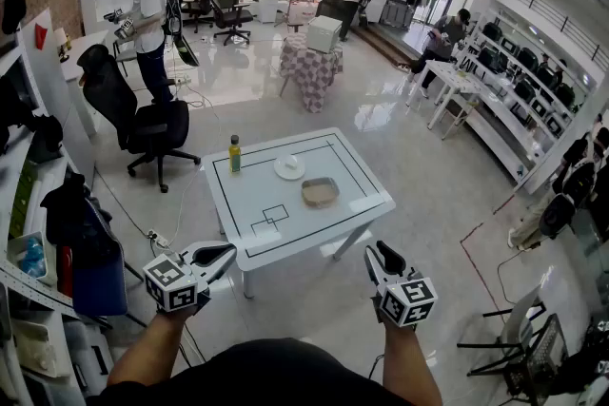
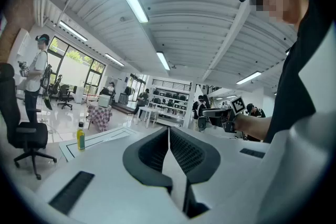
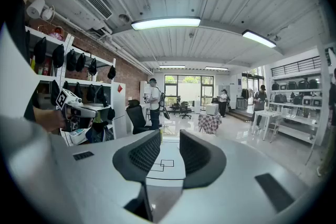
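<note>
1. Table (image 1: 352,168): white, marked with black lines. It stands at twelve o'clock from the person and carries all three items below.
2. Office chair (image 1: 157,126): black, on the floor at ten o'clock of the table and well apart from it.
3. Dish (image 1: 321,192): brownish and shallow, at three o'clock of the table's middle. It looks stiff and light, and its raised wall is probably the best place to pinch it.
4. Plate (image 1: 289,167): white, round and flat, at twelve o'clock of the middle, near the dish but not touching it. It is likely rigid, smooth and breakable, and only the rim offers a hold.
5. Bottle (image 1: 234,154): upright, yellow-green with a dark cap, at ten o'clock of the middle and apart from the plate. It is probably light and slick-sided, so a hold round the mid-body, below the cap, seems best.
6. Left claw (image 2: 168,131): its jaws are pressed together with nothing between them. It is held in the air at seven o'clock of the table, short of its edge.
7. Right claw (image 3: 169,136): its jaws stand apart and hold nothing, with the table's lines showing through the gap. It is held at five o'clock of the table, also short of it.
</note>
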`<act>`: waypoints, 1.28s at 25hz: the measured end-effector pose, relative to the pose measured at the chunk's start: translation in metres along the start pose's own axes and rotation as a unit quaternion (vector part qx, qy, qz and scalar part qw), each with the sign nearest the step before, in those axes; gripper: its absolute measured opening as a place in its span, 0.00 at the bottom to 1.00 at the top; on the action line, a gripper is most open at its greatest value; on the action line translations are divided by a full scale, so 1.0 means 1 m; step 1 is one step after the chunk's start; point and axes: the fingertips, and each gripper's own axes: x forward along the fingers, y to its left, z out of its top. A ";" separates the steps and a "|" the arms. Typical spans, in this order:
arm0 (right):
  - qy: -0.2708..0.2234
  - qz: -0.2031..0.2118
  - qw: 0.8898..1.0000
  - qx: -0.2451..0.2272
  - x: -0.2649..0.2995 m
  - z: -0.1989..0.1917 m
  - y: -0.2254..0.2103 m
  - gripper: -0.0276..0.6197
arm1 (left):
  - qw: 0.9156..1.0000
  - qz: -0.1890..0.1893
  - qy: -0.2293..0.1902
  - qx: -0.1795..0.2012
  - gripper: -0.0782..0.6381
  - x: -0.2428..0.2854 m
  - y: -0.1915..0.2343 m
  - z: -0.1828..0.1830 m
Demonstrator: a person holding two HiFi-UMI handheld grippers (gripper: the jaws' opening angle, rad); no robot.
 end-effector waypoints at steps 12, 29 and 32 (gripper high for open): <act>-0.018 -0.013 0.999 0.042 -0.020 -0.012 -0.003 0.23 | 0.999 -0.023 0.014 0.018 0.15 0.007 -0.013 -0.001; 0.002 -0.015 0.995 0.101 0.020 -0.047 -0.056 0.21 | 0.999 -0.025 0.037 0.011 0.15 0.062 0.012 -0.010; 0.005 -0.008 0.995 0.102 0.037 -0.048 -0.070 0.21 | 0.999 -0.014 0.029 0.016 0.15 0.077 0.022 -0.002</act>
